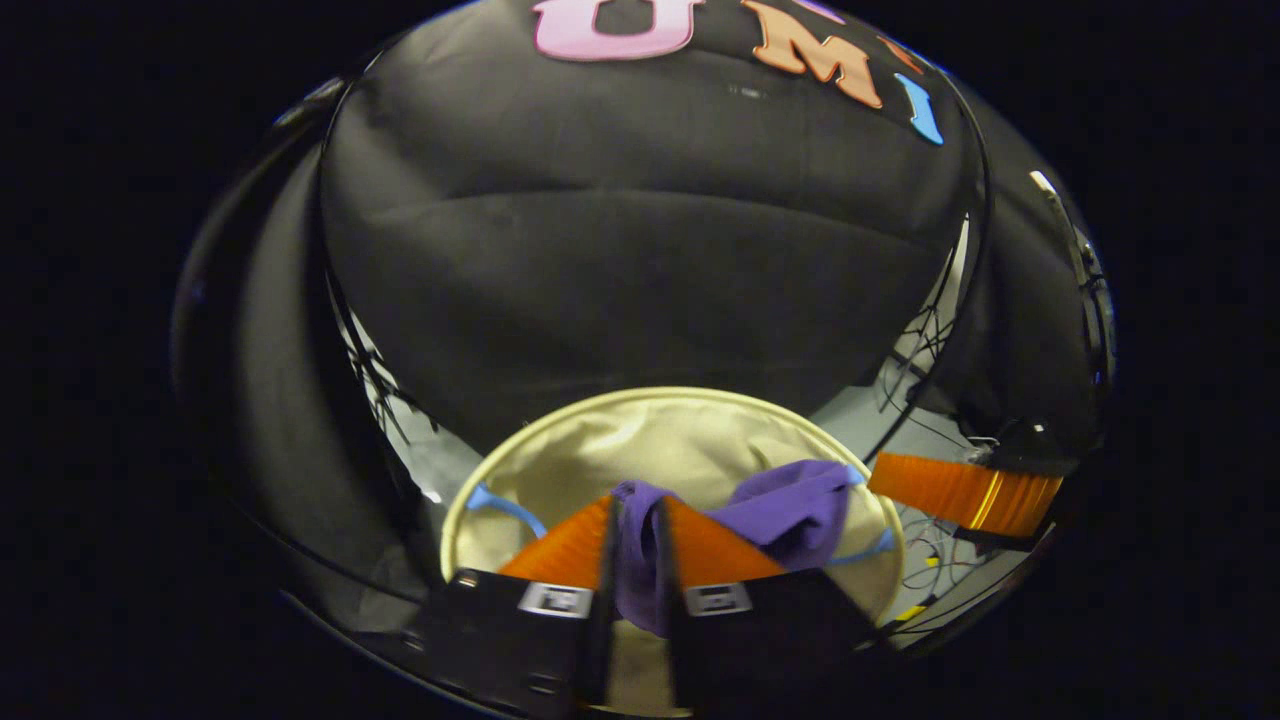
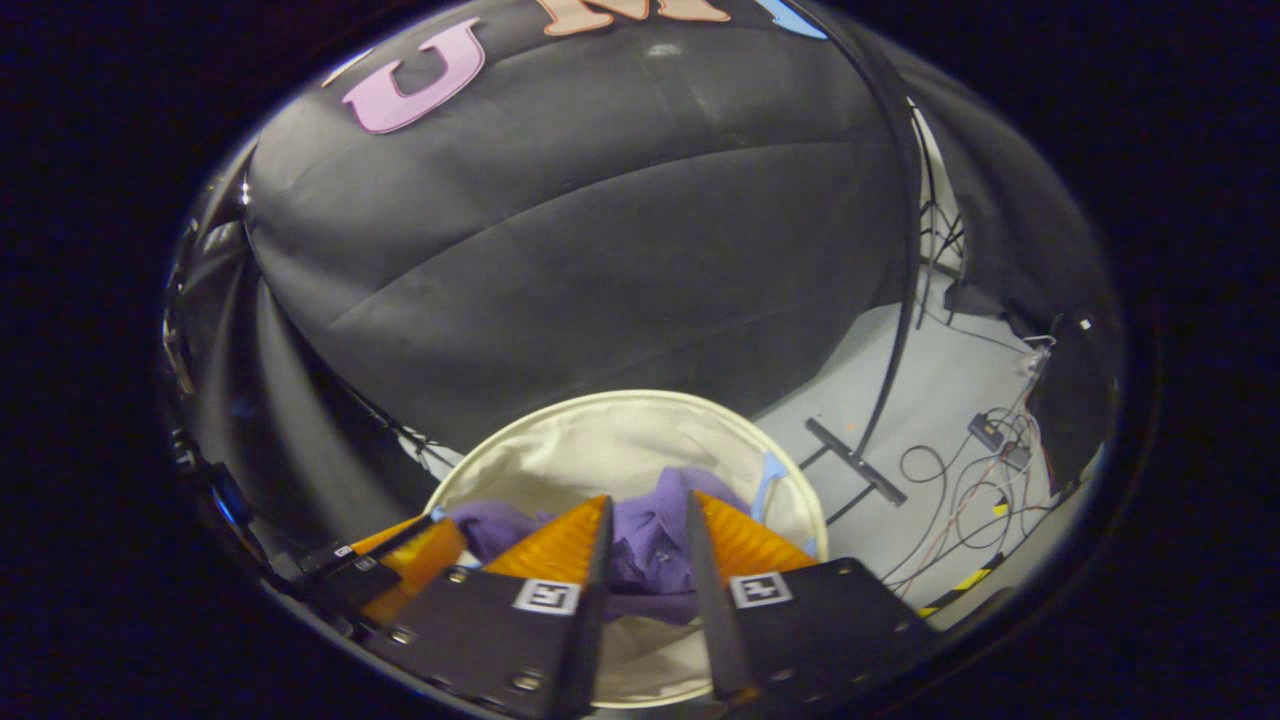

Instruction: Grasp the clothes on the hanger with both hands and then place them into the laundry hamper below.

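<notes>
A purple garment (image 1: pixel 790 510) hangs bunched over the mouth of a cream round laundry hamper (image 1: pixel 690 393) with blue handles. My left gripper (image 1: pixel 637 500) is shut on one fold of it, just above the hamper's near rim. The cloth stretches right to the tip of my right gripper (image 1: pixel 875 475). In the right gripper view, the garment (image 2: pixel 650 550) fills the gap between the fingers of my right gripper (image 2: pixel 648 497), which is shut on it over the hamper (image 2: pixel 620 395). My left gripper (image 2: pixel 445 535) holds the cloth's other end at lower left.
The hamper stands on a grey floor (image 2: pixel 930 400) against the black cloth wall. A black curved frame pole (image 2: pixel 905 300) and its foot bar (image 2: pixel 855 460) stand to the right. Loose cables (image 2: pixel 960 475) and yellow-black tape (image 2: pixel 960 583) lie farther right.
</notes>
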